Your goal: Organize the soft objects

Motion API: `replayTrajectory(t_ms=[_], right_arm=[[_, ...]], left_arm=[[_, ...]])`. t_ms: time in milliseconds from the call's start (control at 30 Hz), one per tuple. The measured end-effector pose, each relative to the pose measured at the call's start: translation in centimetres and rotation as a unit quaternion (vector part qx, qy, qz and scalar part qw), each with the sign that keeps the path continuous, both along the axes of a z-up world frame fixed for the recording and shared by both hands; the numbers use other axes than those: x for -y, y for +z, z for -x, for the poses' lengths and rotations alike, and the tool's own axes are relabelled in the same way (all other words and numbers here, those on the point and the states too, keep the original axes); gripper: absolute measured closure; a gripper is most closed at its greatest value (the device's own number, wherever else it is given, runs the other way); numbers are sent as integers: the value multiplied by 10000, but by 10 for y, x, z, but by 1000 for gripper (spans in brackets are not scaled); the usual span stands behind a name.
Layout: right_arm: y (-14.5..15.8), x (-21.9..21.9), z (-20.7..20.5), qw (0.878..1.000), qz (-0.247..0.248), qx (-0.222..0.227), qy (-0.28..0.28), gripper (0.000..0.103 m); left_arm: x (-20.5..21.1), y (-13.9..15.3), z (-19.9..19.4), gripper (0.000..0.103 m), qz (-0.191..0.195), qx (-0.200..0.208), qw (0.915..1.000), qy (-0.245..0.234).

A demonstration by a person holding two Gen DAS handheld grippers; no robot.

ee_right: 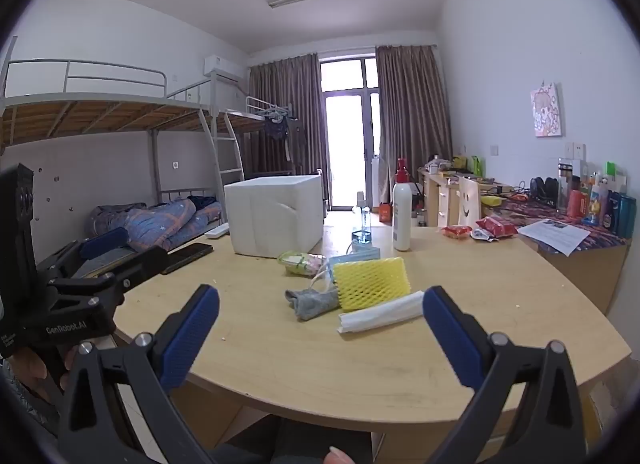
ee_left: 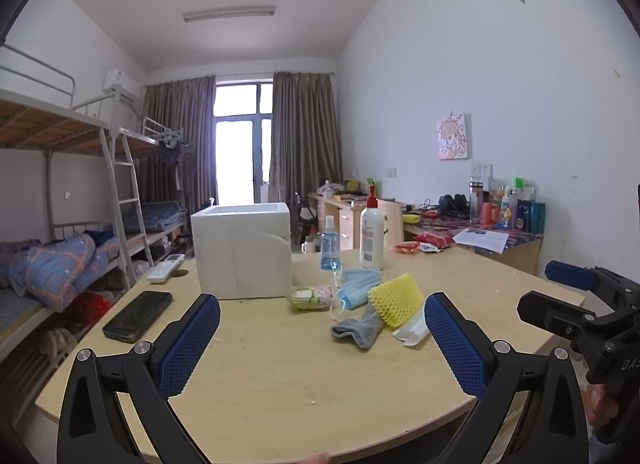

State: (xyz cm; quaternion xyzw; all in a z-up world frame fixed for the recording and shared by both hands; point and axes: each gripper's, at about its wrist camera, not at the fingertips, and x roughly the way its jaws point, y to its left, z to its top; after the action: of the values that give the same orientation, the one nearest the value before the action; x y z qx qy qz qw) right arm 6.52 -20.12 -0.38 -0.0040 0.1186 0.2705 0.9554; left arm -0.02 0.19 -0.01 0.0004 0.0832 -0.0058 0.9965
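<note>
Nothing appears sorted yet. Nearest, the left gripper point(ee_left: 322, 338) and right gripper point(ee_right: 320, 334) hover over the desk point(ee_left: 280, 376) edge, jaws spread wide and empty. Beyond them the soft things lie loose together: grey sock point(ee_left: 358, 328), white foam sheet point(ee_right: 382, 316), yellow foam net point(ee_left: 396, 298), blue masks point(ee_left: 356, 288). Farther back, the white foam box point(ee_left: 242, 250), probably their destination, stands with nothing visibly put in.

Readable: "GenRobot.AI" in white on the black body of the left gripper point(ee_right: 66, 328), right wrist view; "DAS", cut off at the frame edge, on the black body of the right gripper point(ee_left: 630, 364), left wrist view; lotion bottle label too small to read
</note>
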Motion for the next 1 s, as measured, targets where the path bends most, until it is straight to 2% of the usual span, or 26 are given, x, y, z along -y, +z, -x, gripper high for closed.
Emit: replayTrajectory(t_ms=[100,133,233,433,833,1000], right_arm=[[0,-1,0,10000,14,-18,25,0],[0,-2,1,10000,13,-19,19,0],[0,-3,0,10000,-4,-59,41,0],[0,10,4,10000,-30,-36,44,0],[2,5,1,10000,-10,8,-4,0],[2,4,0,10000,-2,-4,4,0]], left_arm=[[-2,0,-1,1,88,-69,9999,-85],[3,1,-5,1,-57,-11,9999,94],[5,2,-8,1,-101,18,9999,122],[1,2,-2,1,-56,87,9998,152],[0,-1,-2,1,-67,25,9999,131],[1,-2,2,1,-69,138,9997,188]])
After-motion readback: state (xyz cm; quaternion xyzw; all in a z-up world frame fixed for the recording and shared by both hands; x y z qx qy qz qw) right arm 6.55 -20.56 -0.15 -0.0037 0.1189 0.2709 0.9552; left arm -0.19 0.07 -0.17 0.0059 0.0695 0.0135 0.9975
